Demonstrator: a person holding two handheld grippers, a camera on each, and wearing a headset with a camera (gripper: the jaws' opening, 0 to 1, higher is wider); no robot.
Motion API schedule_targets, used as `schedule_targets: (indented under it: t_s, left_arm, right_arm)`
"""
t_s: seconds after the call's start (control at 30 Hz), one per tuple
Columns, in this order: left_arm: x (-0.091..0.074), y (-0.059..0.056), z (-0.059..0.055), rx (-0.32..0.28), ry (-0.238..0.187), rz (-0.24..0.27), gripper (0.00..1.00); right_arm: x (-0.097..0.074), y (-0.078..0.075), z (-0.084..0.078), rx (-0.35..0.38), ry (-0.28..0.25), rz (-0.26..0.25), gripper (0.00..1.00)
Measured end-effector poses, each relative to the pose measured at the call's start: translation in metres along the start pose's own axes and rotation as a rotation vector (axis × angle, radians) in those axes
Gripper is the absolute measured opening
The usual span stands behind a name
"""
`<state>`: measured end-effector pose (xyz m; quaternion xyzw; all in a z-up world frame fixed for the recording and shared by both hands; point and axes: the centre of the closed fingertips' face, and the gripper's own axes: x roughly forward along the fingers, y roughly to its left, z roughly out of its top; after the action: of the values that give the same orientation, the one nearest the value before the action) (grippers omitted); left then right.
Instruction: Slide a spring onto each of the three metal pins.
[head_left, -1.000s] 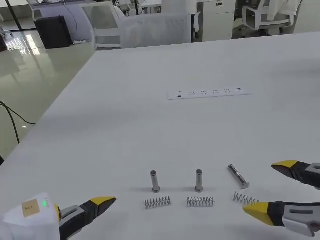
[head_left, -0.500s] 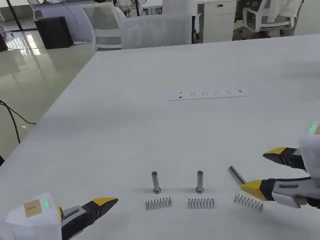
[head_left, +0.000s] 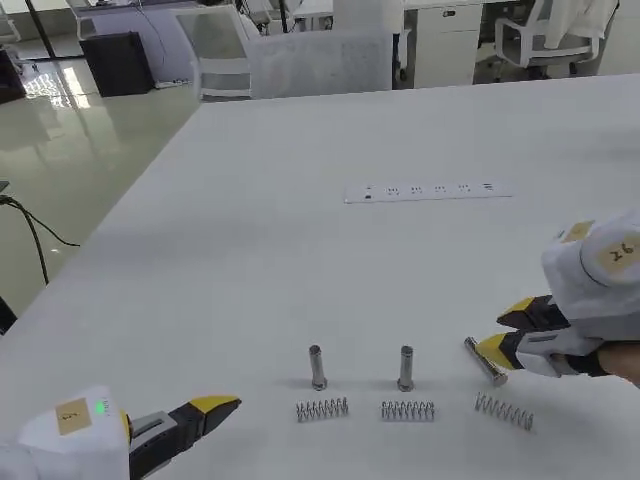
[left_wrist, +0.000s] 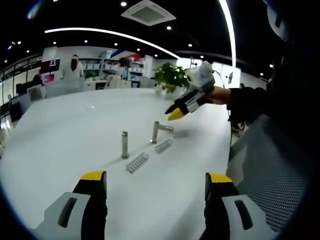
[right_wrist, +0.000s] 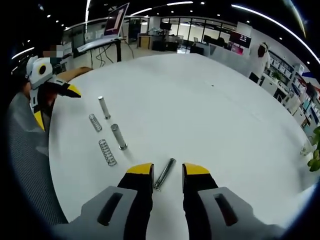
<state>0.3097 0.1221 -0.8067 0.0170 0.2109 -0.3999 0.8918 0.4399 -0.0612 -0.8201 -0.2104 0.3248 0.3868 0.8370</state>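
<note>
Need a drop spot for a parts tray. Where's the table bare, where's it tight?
Bare: the wide stretch of table between the power strip and the pins, and left of the pins. Tight: the near edge, with pins, springs and the right gripper open around the lying pin.

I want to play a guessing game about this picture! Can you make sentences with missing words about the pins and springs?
The left pin and the middle pin stand ___.
The right pin lies flat between the ___ of the right gripper.
In front of the pins lie ___ springs.
The left gripper holds ___.
Missing words: upright, jaws, three, nothing.
</note>
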Motion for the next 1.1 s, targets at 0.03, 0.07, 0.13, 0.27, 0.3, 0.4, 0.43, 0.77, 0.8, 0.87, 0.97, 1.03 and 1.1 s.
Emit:
schedule_targets:
  t_s: [0.03, 0.07, 0.13, 0.27, 0.3, 0.4, 0.43, 0.77, 0.8, 0.87, 0.97, 1.03, 1.1]
  left_arm:
    - [0.0, 0.0, 0.0, 0.0, 0.0, 0.001, 0.77]
    - [0.0, 0.001, 0.0, 0.0, -0.001, 0.002, 0.77]
    - [0.0, 0.002, 0.0, -0.003, -0.004, 0.005, 0.77]
    - [0.0, 0.002, 0.0, -0.003, -0.003, 0.005, 0.76]
    - [0.0, 0.003, 0.0, -0.003, -0.002, 0.005, 0.76]
    - [0.0, 0.003, 0.0, -0.002, -0.001, 0.004, 0.76]
    - [0.0, 0.003, -0.001, -0.003, -0.001, 0.003, 0.76]
    - [0.0, 0.002, -0.001, -0.006, -0.004, 0.002, 0.76]
    - [0.0, 0.002, -0.001, -0.006, -0.003, 0.003, 0.76]
    - [0.0, 0.002, -0.001, -0.007, -0.004, 0.003, 0.76]
    - [0.0, 0.002, -0.001, -0.008, -0.005, 0.004, 0.76]
    - [0.0, 0.002, -0.001, -0.009, -0.006, 0.004, 0.76]
    - [0.0, 0.001, -0.001, -0.007, -0.005, 0.003, 0.76]
  right_arm:
    - [0.004, -0.001, -0.002, 0.015, 0.011, 0.007, 0.2]
    - [0.006, -0.002, -0.003, 0.024, 0.016, 0.009, 0.19]
    - [0.01, -0.003, -0.003, 0.04, 0.023, 0.013, 0.18]
    - [0.019, -0.003, -0.007, 0.073, 0.048, 0.021, 0.16]
    - [0.02, -0.002, -0.008, 0.08, 0.056, 0.022, 0.16]
    - [0.024, -0.003, -0.009, 0.087, 0.067, 0.019, 0.15]
    - [0.026, -0.004, -0.009, 0.094, 0.071, 0.02, 0.15]
    - [0.037, -0.005, -0.016, 0.148, 0.125, 0.016, 0.11]
    - [0.038, -0.005, -0.017, 0.153, 0.133, 0.013, 0.1]
    - [0.039, -0.005, -0.02, 0.163, 0.145, 0.015, 0.09]
    - [0.04, -0.005, -0.02, 0.175, 0.147, 0.011, 0.09]
    - [0.042, -0.006, -0.02, 0.176, 0.148, 0.008, 0.09]
    - [0.043, -0.005, -0.019, 0.167, 0.155, -0.001, 0.09]
